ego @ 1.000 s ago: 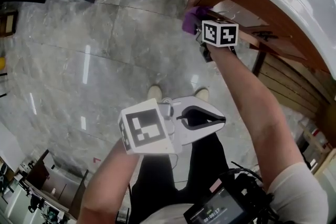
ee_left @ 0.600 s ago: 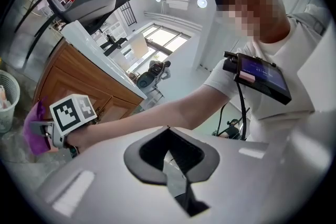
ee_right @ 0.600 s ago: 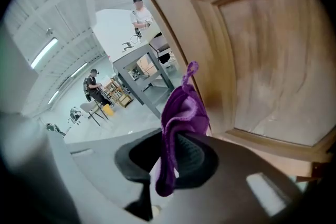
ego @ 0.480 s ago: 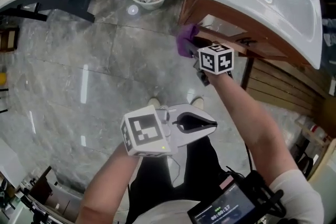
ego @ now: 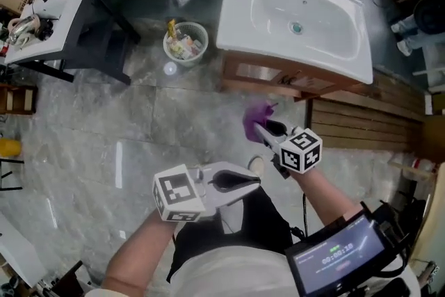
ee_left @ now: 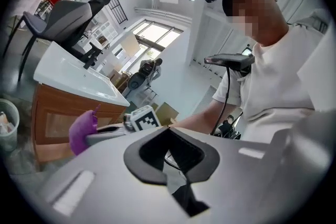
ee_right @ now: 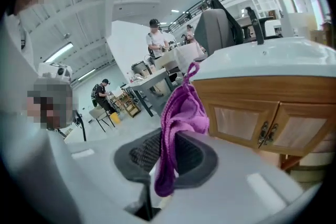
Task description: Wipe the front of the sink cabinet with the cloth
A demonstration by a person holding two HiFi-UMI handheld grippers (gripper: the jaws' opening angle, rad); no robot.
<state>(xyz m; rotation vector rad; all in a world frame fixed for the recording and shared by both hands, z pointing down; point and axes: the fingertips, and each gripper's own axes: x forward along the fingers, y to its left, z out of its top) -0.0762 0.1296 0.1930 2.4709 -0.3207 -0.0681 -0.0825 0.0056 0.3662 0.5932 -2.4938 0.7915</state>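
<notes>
Pinching the cloth [ee_right: 181, 113] by a thin fold, the right gripper [ego: 260, 129] risks losing it once rubbing the cabinet [ee_right: 247, 107] drags it; the left gripper [ego: 257, 181] sits pressed together, empty.

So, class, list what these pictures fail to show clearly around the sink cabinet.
Wooden sink cabinet front: head view, mostly hidden under the white ceramic basin.
Cabinet's right-hand door: right gripper view, cut off by the picture edge.
White mesh bin contents: head view, too small.
</notes>
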